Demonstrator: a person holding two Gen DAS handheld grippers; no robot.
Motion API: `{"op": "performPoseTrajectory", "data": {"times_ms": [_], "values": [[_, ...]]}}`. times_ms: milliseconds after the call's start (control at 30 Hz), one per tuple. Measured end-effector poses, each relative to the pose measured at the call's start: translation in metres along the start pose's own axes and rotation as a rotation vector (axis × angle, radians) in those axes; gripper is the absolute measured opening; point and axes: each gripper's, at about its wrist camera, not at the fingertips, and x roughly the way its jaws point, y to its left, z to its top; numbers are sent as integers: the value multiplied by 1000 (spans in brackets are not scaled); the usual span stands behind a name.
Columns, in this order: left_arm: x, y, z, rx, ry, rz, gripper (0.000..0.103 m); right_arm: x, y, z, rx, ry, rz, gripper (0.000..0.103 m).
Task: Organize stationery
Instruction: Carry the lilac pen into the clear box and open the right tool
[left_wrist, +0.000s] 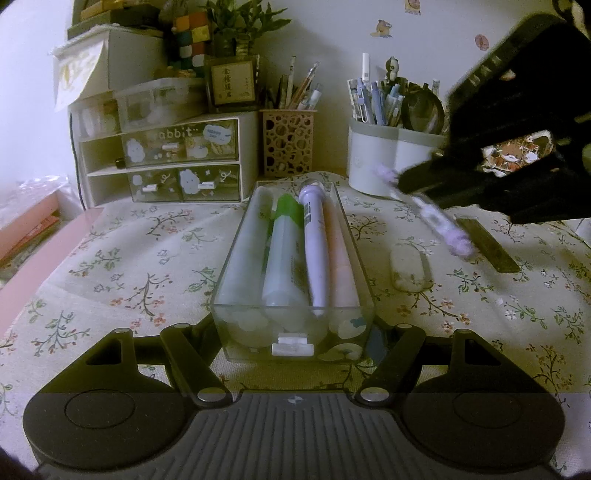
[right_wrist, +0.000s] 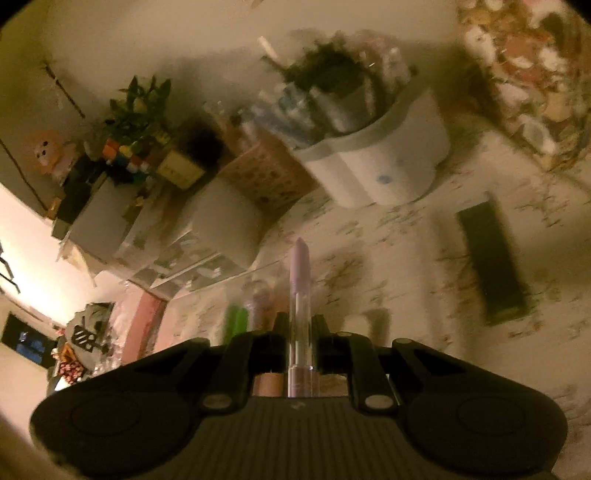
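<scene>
Nearest the left wrist camera, the clear drawer tray (left_wrist: 291, 314) is clamped at its near end by the left gripper (left_wrist: 295, 343), already filled with markers. To the far right, a lilac pen (left_wrist: 436, 218) is pinched in the right gripper (right_wrist: 298, 325), carried above the floral tablecloth (left_wrist: 129, 258). Since little room is left in the tray, the pen could be dropped against its rim and sent rolling toward the eraser (left_wrist: 408, 266).

My left view is dim but fairly sharp, with a greenish cast and bent, dark corners. My right view is warm, murky and smeared by motion; only the purple pen (right_wrist: 298, 291) between the fingers stays crisp.
</scene>
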Motion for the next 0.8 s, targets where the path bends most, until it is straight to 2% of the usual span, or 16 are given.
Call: {"op": "performPoseTrajectory", "data": {"times_ms": [100, 433, 800], "values": [[0, -1, 0, 0, 0, 0, 72, 14, -4, -1, 112, 60, 89, 17], [0, 0, 0, 0, 0, 0, 73, 29, 12, -8, 130, 56, 52, 17], [0, 0, 0, -1, 0, 0, 73, 30, 20, -12, 89, 69, 47, 18]]}}
